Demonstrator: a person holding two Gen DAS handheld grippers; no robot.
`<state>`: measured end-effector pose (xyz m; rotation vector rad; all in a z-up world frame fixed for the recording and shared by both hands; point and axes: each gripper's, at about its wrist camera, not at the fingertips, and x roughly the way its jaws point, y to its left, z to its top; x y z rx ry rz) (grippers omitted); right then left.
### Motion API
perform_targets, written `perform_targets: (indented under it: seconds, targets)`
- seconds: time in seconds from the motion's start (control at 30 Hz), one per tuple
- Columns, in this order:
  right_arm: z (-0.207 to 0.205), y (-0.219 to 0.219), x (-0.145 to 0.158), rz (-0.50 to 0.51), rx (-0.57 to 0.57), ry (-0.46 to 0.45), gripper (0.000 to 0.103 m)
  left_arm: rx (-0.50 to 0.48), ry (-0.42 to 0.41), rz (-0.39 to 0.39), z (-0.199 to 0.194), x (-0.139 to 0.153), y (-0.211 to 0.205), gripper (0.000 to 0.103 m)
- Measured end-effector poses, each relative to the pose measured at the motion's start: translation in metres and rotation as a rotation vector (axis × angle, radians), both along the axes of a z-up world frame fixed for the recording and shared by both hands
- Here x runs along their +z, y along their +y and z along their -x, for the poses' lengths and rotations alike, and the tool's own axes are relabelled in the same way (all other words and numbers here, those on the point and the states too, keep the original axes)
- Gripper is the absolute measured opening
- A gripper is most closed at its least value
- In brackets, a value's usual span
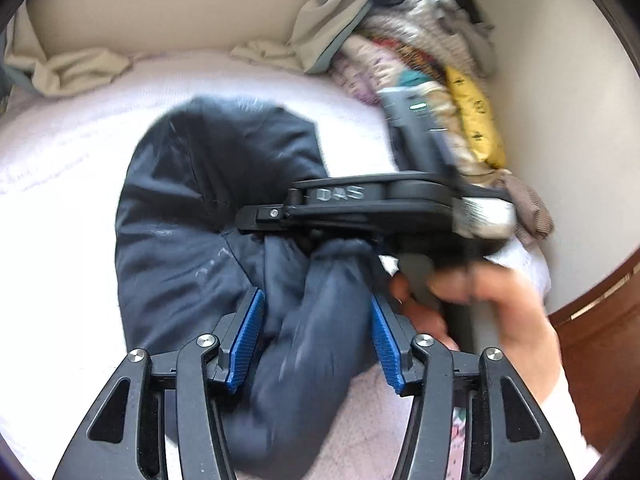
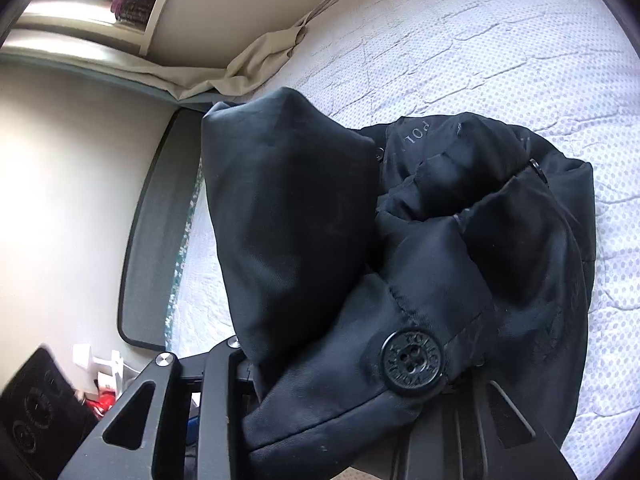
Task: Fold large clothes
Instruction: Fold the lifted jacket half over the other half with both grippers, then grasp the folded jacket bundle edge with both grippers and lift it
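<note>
the dark jacket (image 1: 192, 208) lies bunched on the white bed cover (image 1: 60, 168), its long axis running away from the left gripper (image 1: 316, 344). a roll of it sits between the spread blue pads (image 1: 244, 340); whether they press it, i cannot tell. the right gripper (image 1: 320, 236) comes across from the right side and seems to pinch the same roll just beyond, so it is the nearer one.

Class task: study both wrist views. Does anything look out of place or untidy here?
Yes. The dark padded jacket lies bunched, not flat, on the white quilt, and a loose heap of mixed clothes crowds the bed's corner.

Both wrist views look down, close, onto the dark jacket (image 1: 192, 208).
</note>
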<state>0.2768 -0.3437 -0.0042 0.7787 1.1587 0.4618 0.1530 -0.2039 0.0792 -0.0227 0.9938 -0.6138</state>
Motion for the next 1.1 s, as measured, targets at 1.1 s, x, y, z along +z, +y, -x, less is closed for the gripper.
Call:
perform_targets:
  seconds: [1.1]
  targets:
    - [0.004,-0.036,0.015,-0.147,-0.099,-0.055,0.020,-0.036,-0.182,-0.285,0.058,-0.117,-0.038,0.069]
